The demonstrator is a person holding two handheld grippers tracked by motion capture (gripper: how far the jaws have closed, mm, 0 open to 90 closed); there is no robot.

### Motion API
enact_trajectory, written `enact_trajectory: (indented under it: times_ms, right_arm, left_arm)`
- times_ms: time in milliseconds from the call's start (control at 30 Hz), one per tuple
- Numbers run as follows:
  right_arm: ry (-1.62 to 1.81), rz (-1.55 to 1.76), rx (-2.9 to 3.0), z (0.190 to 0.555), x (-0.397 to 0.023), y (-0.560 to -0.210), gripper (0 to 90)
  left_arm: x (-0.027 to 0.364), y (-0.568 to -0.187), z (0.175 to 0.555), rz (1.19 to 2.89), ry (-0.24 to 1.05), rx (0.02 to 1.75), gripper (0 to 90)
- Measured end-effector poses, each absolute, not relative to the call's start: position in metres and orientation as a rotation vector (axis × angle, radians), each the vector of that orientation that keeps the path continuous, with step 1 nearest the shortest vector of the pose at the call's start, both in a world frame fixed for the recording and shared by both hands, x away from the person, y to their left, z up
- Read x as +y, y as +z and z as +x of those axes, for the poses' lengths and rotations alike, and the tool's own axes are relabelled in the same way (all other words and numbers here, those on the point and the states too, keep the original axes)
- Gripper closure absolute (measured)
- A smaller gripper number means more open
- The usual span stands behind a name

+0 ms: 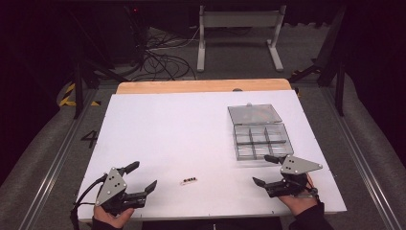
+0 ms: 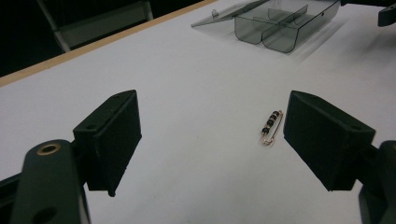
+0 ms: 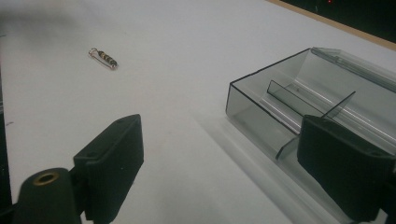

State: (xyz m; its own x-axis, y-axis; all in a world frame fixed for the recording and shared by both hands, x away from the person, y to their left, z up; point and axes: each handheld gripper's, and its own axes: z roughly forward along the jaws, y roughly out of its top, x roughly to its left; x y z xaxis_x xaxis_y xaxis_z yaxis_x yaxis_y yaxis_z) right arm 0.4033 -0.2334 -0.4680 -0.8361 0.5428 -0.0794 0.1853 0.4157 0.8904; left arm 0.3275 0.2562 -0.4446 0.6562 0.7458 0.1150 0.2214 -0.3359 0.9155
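Both the left hand-held gripper (image 1: 142, 177) and right hand-held gripper (image 1: 262, 169) hover spread and empty, the pin (image 1: 189, 180) lying between them on the bench (image 1: 167, 129), the box (image 1: 258, 132) at two o'clock; next, probably, pinching it.

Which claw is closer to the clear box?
The right claw. Its upper jaw tip reaches the near edge of the box, while the left claw sits far across the table, nearer the pin.
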Motion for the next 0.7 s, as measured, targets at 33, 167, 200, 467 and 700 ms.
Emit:
enact_trajectory:
  times_ms: [33,167,200,467,700]
  right_arm:
    - [1.389,0.622,2.318,0.4031,-0.2337,-0.4678,15.4]
    - [1.393,0.620,2.317,0.4028,-0.2341,-0.4674,15.6]
    - [1.392,0.620,2.317,0.4027,-0.2342,-0.4673,15.7]
    - [1.370,0.627,2.317,0.4023,-0.2334,-0.4667,16.4]
    - [1.370,0.625,2.319,0.4020,-0.2334,-0.4665,16.7]
  left_arm:
    - [0.2559,-0.4444,0.3275,1.878,0.666,0.758,19.8]
    - [0.2556,-0.4438,0.3265,1.877,0.687,0.759,19.8]
    - [0.2556,-0.4438,0.3265,1.877,0.687,0.759,19.8]
    - [0.2574,-0.4436,0.3254,1.857,0.701,0.771,19.5]
    - [0.2577,-0.4433,0.3249,1.857,0.701,0.773,19.5]
